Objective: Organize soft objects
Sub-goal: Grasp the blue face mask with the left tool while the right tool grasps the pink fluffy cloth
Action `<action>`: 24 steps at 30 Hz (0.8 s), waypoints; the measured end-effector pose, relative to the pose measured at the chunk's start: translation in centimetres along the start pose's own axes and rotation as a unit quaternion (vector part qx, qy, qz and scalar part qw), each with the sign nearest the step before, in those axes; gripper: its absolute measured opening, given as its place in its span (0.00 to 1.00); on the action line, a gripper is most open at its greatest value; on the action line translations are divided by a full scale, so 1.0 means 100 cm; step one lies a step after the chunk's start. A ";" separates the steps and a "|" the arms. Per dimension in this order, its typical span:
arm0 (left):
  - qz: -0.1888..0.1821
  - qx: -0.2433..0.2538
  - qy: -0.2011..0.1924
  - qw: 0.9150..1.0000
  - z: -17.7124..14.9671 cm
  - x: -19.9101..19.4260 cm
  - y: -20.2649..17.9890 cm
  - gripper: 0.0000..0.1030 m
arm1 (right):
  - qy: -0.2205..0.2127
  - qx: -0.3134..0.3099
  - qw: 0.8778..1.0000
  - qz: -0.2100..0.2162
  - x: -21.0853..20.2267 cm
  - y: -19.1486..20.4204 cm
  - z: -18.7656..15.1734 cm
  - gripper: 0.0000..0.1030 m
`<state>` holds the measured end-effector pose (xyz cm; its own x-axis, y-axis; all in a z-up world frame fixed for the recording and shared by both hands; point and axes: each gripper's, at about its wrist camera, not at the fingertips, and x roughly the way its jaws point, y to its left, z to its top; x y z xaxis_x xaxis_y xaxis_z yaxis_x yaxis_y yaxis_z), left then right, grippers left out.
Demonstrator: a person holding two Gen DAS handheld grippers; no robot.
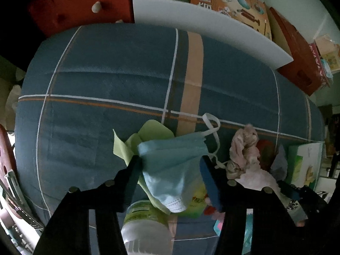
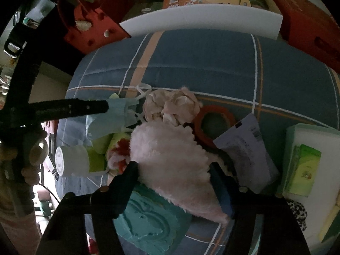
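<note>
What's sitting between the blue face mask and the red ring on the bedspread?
In the right wrist view, a crumpled cream-pink cloth fills that stretch, with the face mask to its left and the red ring to its right.

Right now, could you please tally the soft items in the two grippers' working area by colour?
Light blue pleated face mask: 1
Pale green folded cloth: 1
Fluffy pink cloth: 1
Crumpled beige-pink rag: 1
Teal embossed foam pad: 1
Total: 5

In the right wrist view, a face mask [image 2: 110, 116] lies centre-left on the bed [image 2: 212, 68], a crumpled cloth [image 2: 170, 104] just right of it, a ring [image 2: 214, 123] further right, a board [image 2: 201, 19] behind.
</note>
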<state>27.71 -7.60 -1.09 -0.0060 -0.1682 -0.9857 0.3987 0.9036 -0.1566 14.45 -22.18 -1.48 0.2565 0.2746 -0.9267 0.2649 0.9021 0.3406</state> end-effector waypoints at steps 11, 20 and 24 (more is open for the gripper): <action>0.000 -0.018 0.011 1.000 0.003 0.012 0.013 0.48 | -0.010 0.006 1.000 0.012 -0.003 -0.005 0.000 0.33; -0.030 -0.036 -0.014 0.999 -0.006 0.007 0.014 0.16 | -0.070 0.056 0.995 0.052 -0.026 -0.022 -0.014 0.17; -0.047 -0.046 -0.044 0.997 -0.019 -0.002 0.016 0.13 | -0.122 0.079 0.987 0.073 -0.046 -0.025 -0.031 0.16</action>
<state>26.63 -5.38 -1.26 0.0430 -0.2834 -0.9580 0.3138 0.9142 -0.2563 9.74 -24.67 1.46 0.5142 0.2912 -0.8067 0.3453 0.7907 0.5055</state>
